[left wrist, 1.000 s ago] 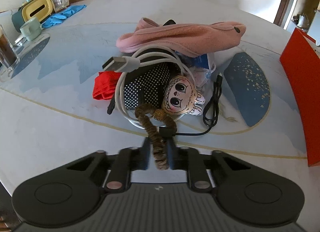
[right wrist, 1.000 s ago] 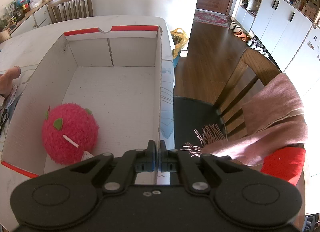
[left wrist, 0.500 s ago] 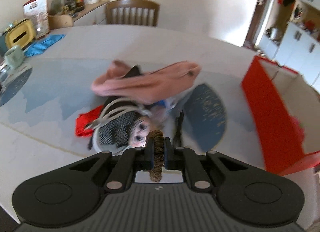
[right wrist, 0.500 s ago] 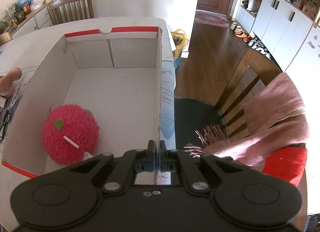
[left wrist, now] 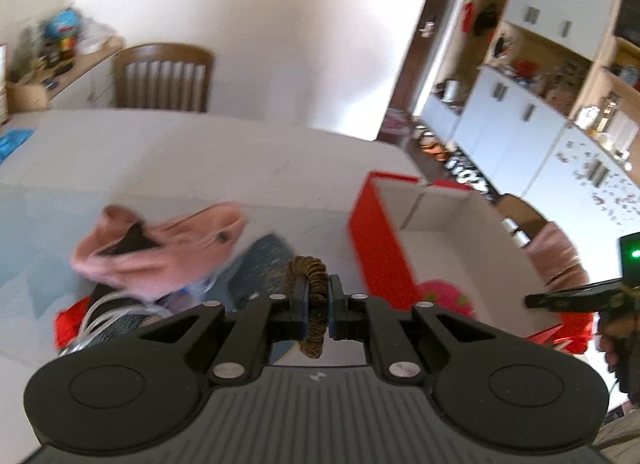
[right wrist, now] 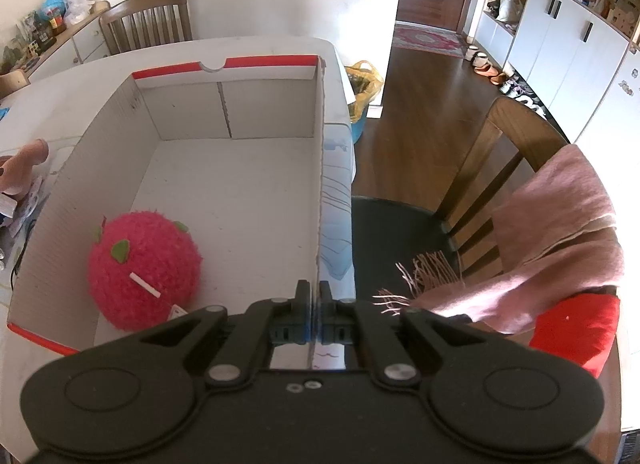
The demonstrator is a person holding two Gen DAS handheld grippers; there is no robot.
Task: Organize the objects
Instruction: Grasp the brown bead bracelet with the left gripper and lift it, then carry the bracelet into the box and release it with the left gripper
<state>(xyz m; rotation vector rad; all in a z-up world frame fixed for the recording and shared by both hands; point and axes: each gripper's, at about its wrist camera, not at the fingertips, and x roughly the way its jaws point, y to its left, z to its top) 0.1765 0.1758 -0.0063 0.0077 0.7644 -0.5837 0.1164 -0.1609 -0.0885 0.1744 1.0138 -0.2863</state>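
The left tongs, clamped on a brown coiled hair tie, must next carry it rightward over the red-and-white cardboard box.

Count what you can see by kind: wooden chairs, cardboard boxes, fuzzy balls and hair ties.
Wooden chairs: 2
Cardboard box: 1
Fuzzy red ball: 1
Brown hair tie: 1
Total: 5

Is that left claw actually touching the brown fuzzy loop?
Touching. The left wrist view shows the left gripper shut on the brown loop, both pads pressed against it.
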